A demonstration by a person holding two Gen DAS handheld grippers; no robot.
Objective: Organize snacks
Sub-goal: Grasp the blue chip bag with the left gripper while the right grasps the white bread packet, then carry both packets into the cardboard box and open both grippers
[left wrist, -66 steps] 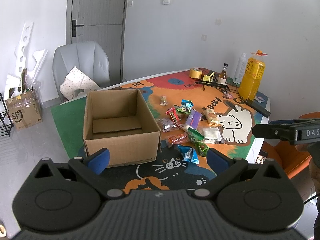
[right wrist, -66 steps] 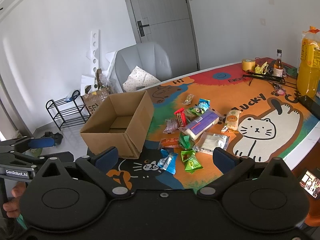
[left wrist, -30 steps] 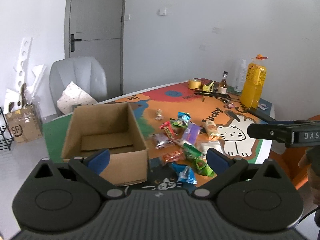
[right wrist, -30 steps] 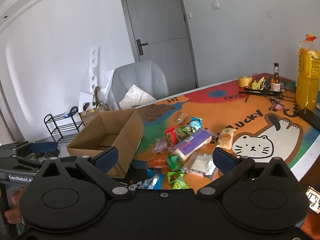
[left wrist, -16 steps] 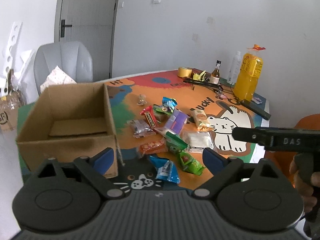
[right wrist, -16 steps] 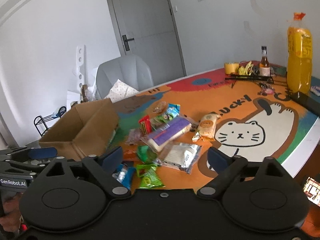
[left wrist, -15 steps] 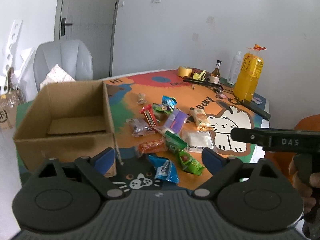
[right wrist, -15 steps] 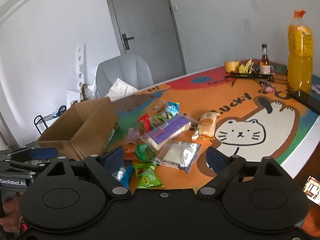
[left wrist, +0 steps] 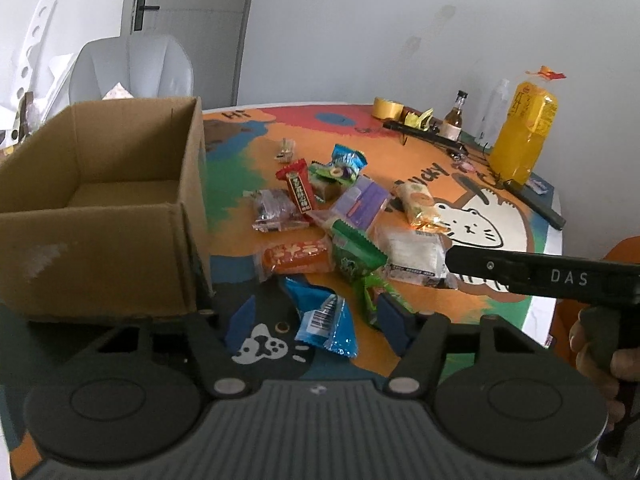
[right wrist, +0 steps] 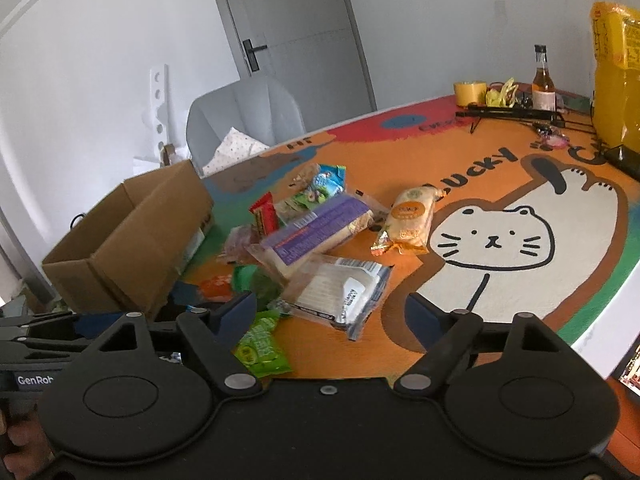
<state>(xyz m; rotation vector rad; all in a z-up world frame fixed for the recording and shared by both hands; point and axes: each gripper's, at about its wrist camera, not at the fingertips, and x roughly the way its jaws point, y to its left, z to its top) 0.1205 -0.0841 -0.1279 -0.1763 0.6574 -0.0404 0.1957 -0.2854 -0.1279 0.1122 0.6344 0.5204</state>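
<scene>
An open cardboard box (left wrist: 100,216) stands on the cat-print table mat, also in the right wrist view (right wrist: 132,248). Several snack packets lie in a pile to its right. My left gripper (left wrist: 316,316) is open, low over a blue packet (left wrist: 324,316), with its fingers on either side of it. A green packet (left wrist: 360,260) lies just beyond. My right gripper (right wrist: 332,312) is open over a clear packet of white wafers (right wrist: 344,292), next to a purple packet (right wrist: 316,232) and a yellow-orange cake packet (right wrist: 408,216).
A big bottle of orange drink (left wrist: 524,140), a small brown bottle (left wrist: 454,120), a tape roll (left wrist: 388,108) and black tools stand at the table's far side. A grey chair (left wrist: 132,64) stands behind the box. The table edge runs at the right (right wrist: 600,320).
Both grippers have come down and forward toward the snack pile. The left gripper's fingers have narrowed and now flank the blue packet. The right one now hangs over the white wafer packet.
</scene>
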